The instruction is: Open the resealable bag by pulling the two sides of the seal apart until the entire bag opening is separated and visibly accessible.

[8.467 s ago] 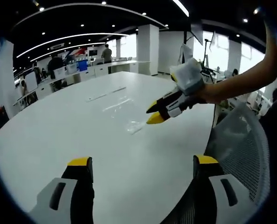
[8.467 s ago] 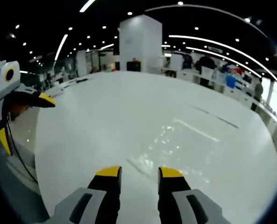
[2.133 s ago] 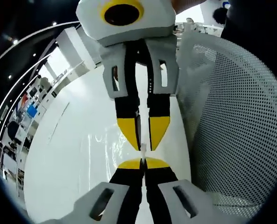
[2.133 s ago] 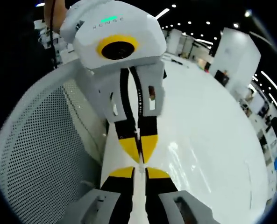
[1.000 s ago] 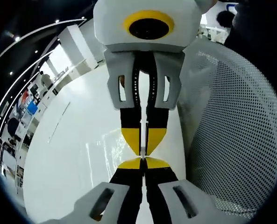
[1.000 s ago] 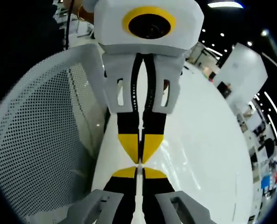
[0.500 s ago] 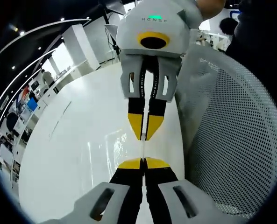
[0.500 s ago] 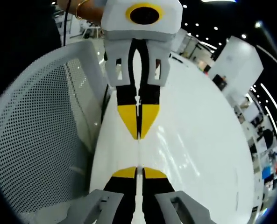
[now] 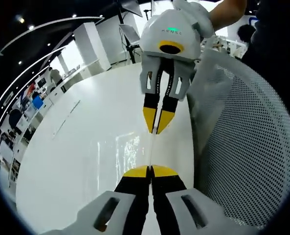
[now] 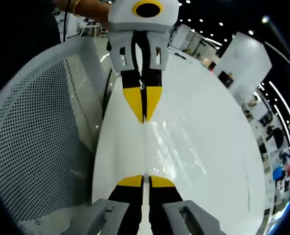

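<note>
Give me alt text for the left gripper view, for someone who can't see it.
Two hand-held grippers face each other tip to tip: the left hand-held gripper, shut, rises from the bottom, and the right hand-held gripper, also shut, points back at it, a clear resealable bag stretched thin between them. Beneath is a white table; a white mesh chair back stands beside it.

Clear bag point(image 9: 130, 152); white table point(image 9: 76, 147); white perforated mesh chair point(image 9: 247, 147)

Clear resealable bag point(image 9: 127, 152), thin and glossy, nearly see-through. Held up over the white tabletop point(image 9: 71, 147), its top edge stretched taut in a thin line point(image 10: 145, 147) between the two closed hand-held grippers, one pinched on each end.
</note>
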A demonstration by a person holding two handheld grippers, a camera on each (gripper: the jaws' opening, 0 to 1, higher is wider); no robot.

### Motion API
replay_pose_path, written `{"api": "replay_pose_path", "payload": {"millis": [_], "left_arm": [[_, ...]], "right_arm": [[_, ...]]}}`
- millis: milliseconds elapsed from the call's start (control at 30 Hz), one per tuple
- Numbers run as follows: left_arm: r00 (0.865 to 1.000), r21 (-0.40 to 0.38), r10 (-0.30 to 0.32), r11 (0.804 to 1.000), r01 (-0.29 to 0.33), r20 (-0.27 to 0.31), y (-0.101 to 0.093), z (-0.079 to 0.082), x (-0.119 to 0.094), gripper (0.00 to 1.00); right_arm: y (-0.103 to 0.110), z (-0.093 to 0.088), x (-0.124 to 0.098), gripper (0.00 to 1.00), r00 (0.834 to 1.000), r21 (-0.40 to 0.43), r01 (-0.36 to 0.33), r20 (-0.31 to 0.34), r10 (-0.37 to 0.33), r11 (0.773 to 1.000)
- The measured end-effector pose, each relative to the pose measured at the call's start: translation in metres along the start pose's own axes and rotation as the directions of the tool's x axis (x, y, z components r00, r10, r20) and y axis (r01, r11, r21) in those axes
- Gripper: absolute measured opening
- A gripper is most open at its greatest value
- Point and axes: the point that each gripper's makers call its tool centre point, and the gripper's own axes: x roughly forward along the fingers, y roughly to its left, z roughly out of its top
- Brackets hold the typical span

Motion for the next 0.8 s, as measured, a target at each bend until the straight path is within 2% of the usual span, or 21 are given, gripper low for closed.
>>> {"api": "replay_pose_path", "payload": {"millis": [200,433,700,767,800], "left_arm": [[1.000,-0.026,0.003,1.000,-0.003,0.005,-0.001,0.003,0.001,0.00],[1.000,0.021,0.002,1.000,-0.002,-0.008,-0.006,0.013,0.010,0.10],[0.999,0.077,-0.021,0.997,0.024,-0.034,-0.012,0.014,0.019,0.07],[0.999,0.086,-0.024,0.996,0.027,-0.039,-0.012,0.014,0.020,0.05],[0.999,0.094,-0.029,0.995,0.033,-0.044,-0.012,0.014,0.020,0.01]], "right_arm": [[0.001,0.005,-0.003,0.00,1.000,0.016,0.005,0.014,-0.006,1.000],[0.006,0.020,-0.001,0.00,0.999,0.014,0.005,0.033,-0.005,1.000],[0.008,0.032,0.002,0.00,0.998,0.015,0.006,0.055,-0.006,1.000],[0.008,0.034,0.001,0.00,0.998,0.013,0.006,0.060,-0.007,1.000],[0.007,0.035,0.001,0.00,0.998,0.011,0.008,0.062,-0.009,1.000]]}}
